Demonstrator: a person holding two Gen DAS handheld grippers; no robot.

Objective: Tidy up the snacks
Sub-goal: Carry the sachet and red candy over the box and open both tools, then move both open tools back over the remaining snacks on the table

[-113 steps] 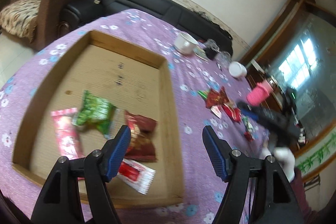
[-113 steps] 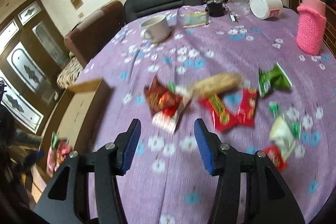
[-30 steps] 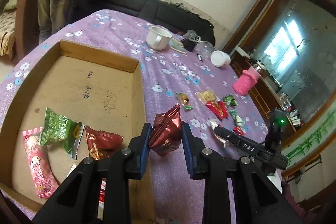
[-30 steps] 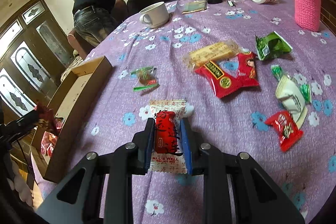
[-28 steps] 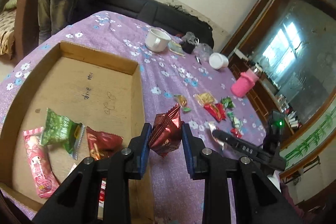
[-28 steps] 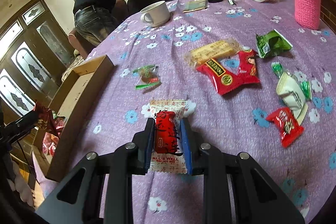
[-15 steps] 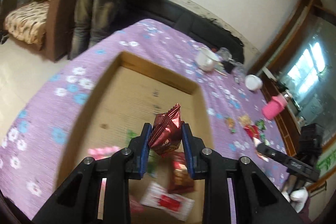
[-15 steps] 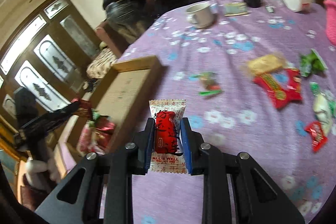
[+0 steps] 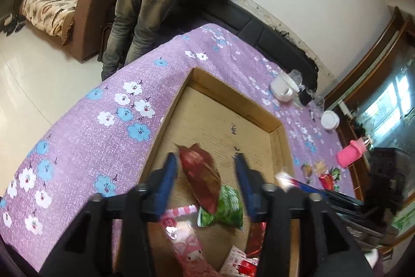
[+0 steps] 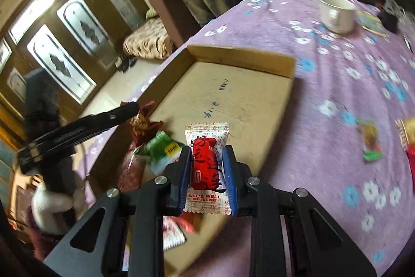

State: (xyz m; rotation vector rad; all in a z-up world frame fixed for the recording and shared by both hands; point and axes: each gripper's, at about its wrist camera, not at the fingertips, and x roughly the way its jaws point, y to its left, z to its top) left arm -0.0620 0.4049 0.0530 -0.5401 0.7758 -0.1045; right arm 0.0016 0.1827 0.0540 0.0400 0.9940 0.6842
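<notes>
- Left tool (image 9: 206, 182): black angular frame, blue pads, round silver screws at the joints.
- Right tool (image 10: 206, 169): matching black frame, blue pads, silver screws.

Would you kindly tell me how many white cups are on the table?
2: a white mug stands beyond the cardboard tray's far corner; a second white cup sits farther right, toward the pink bottle. More may be hidden.

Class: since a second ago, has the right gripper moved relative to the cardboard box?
Yes. The right gripper moved from over the tablecloth to above the box.
</notes>
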